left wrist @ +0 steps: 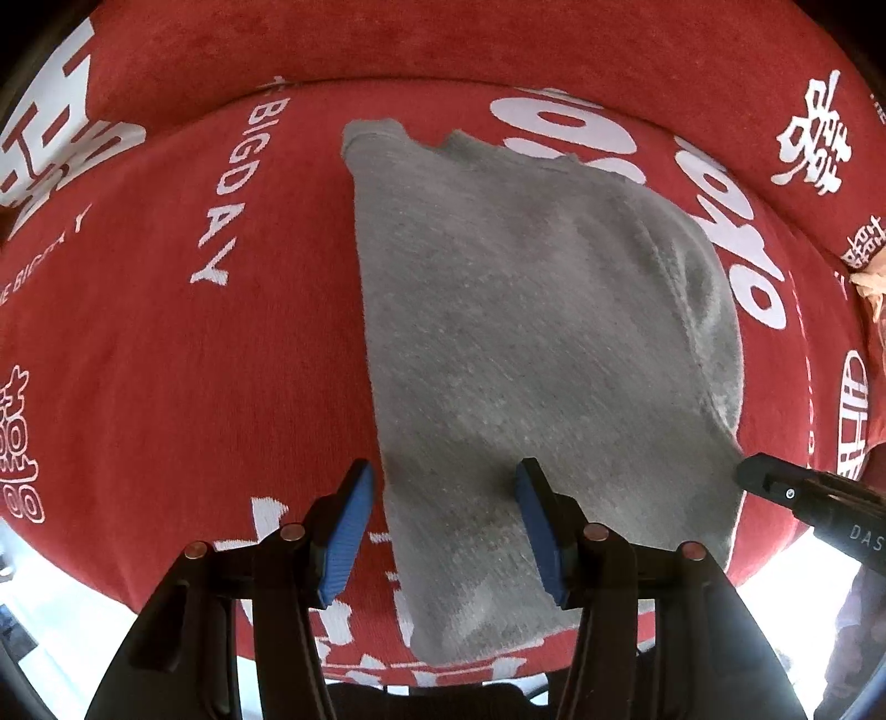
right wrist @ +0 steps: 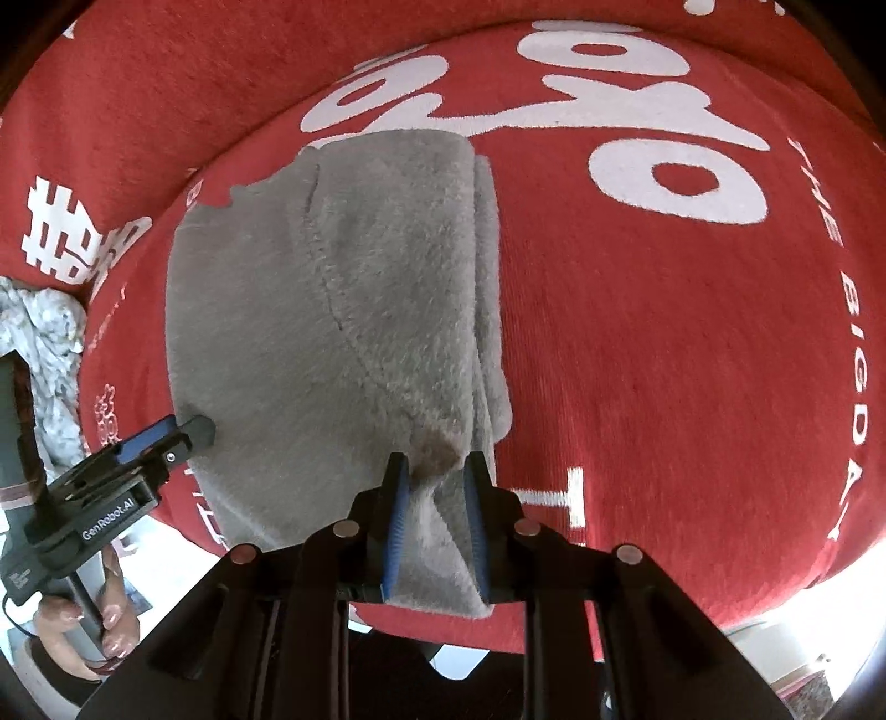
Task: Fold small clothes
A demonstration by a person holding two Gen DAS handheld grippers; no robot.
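Observation:
A small grey fleece garment (left wrist: 526,343) lies folded on a red cloth with white lettering (left wrist: 166,332). My left gripper (left wrist: 446,531) is open over the garment's near left edge, holding nothing. It also shows in the right wrist view (right wrist: 188,432) at the garment's left side. My right gripper (right wrist: 434,520) is shut on the garment's (right wrist: 343,310) near right corner, and the fabric bunches between its blue pads (right wrist: 394,531). Its black tip shows in the left wrist view (left wrist: 775,482) at the garment's right edge.
The red cloth (right wrist: 692,360) covers a cushioned seat with a raised back (left wrist: 443,44). A crumpled white patterned cloth (right wrist: 44,343) lies at the left. A peach item (left wrist: 872,288) sits at the right edge. The seat's front edge drops to a bright floor.

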